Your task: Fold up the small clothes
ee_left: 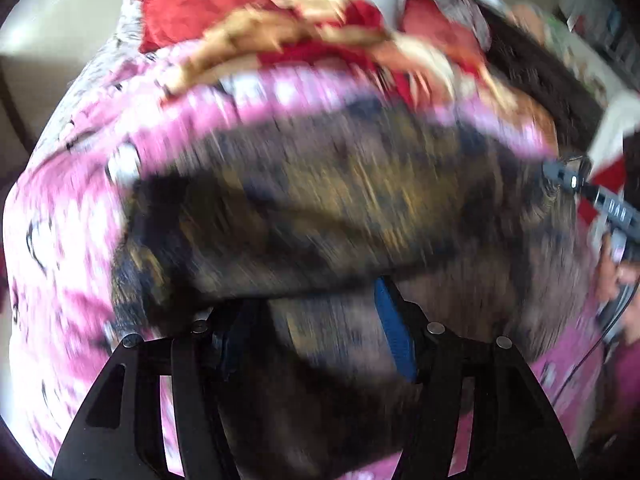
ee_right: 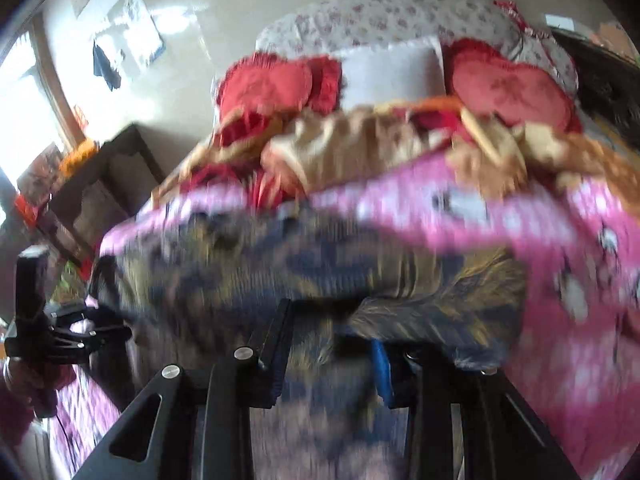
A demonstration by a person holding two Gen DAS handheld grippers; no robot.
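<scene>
A dark patterned garment (ee_left: pixel 320 208), brown, gold and navy, hangs between both grippers over a pink printed bedspread (ee_left: pixel 72 240). My left gripper (ee_left: pixel 308 320) is shut on the garment's near edge; cloth covers the fingertips and a blue pad (ee_left: pixel 394 336) shows. My right gripper (ee_right: pixel 332 344) is shut on the same garment (ee_right: pixel 304 264), with cloth bunched between the fingers (ee_right: pixel 280 340). The right gripper also shows at the right edge of the left wrist view (ee_left: pixel 576 180). The left gripper shows at the left edge of the right wrist view (ee_right: pixel 92 328). Both views are motion-blurred.
The pink bedspread (ee_right: pixel 580 280) covers the bed. A red and tan blanket (ee_right: pixel 380 140) is heaped behind the garment. Red pillows (ee_right: pixel 272 84) and a white pillow (ee_right: pixel 392 72) lie by the floral headboard (ee_right: pixel 400 16). A dark side table (ee_right: pixel 104 184) stands left.
</scene>
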